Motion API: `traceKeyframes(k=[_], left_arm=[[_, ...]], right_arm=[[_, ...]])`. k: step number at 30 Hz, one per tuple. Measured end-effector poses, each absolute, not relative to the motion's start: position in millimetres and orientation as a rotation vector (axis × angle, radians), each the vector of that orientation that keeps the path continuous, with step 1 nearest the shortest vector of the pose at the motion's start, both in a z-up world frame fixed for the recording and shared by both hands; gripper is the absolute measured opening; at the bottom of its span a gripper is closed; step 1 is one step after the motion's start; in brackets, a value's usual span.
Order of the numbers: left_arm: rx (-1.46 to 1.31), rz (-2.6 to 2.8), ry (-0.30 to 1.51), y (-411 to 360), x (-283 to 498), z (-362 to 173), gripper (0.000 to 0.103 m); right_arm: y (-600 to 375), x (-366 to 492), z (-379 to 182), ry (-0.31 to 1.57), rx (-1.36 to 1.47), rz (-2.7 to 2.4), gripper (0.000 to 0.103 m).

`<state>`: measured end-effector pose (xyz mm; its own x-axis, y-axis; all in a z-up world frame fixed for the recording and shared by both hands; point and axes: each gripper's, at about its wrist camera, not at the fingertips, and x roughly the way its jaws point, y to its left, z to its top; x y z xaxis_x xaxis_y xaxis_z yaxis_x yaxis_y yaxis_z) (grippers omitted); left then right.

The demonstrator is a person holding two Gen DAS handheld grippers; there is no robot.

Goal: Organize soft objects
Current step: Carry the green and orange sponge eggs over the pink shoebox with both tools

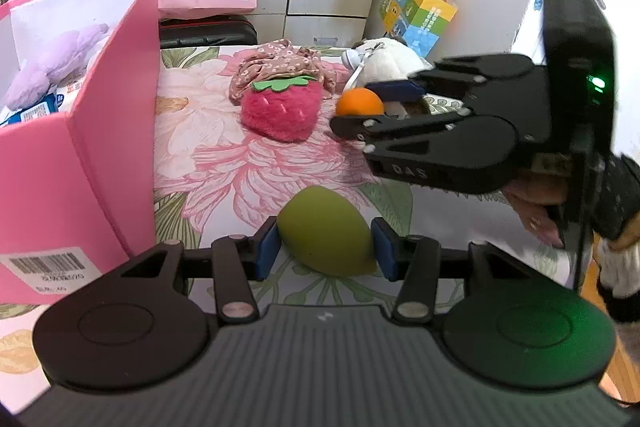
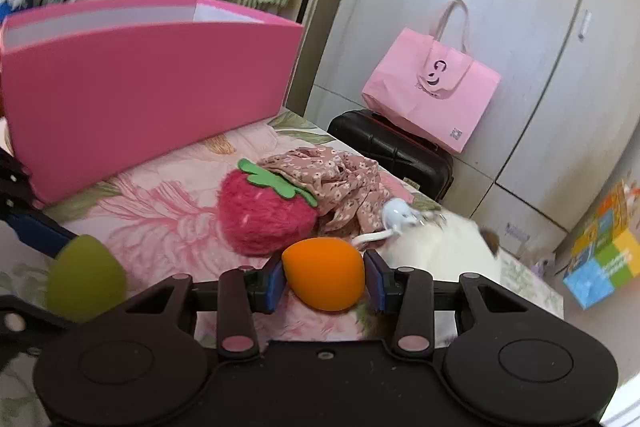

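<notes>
Left gripper (image 1: 325, 247) pinching green sponge (image 1: 326, 233) across middle; right gripper (image 2: 325, 281) clamping orange sponge (image 2: 325, 274); both likely light, squashy, deforming under pressure.

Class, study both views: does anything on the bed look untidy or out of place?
Yes: the floral cloth lies crumpled in a heap behind the plush strawberry, not folded. Nothing looks spilled or damaged.

Black plastic left gripper (image 1: 325, 247), right gripper (image 2: 324, 281): blue pads, silver screws, green LED, "DAS" marking; cream knit cuff.
</notes>
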<state>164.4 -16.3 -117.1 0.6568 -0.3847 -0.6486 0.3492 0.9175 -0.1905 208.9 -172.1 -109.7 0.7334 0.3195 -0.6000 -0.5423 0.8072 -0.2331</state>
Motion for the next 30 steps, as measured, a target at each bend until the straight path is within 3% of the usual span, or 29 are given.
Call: traceKeyframes(k=[30], left_arm=[[-0.076,-0.356,0.738,24.3,104.5,-97.4,0.048]], right_arm=[[-191.9,117.5,-87.4,0.693,-0.12,0.538,0.046]])
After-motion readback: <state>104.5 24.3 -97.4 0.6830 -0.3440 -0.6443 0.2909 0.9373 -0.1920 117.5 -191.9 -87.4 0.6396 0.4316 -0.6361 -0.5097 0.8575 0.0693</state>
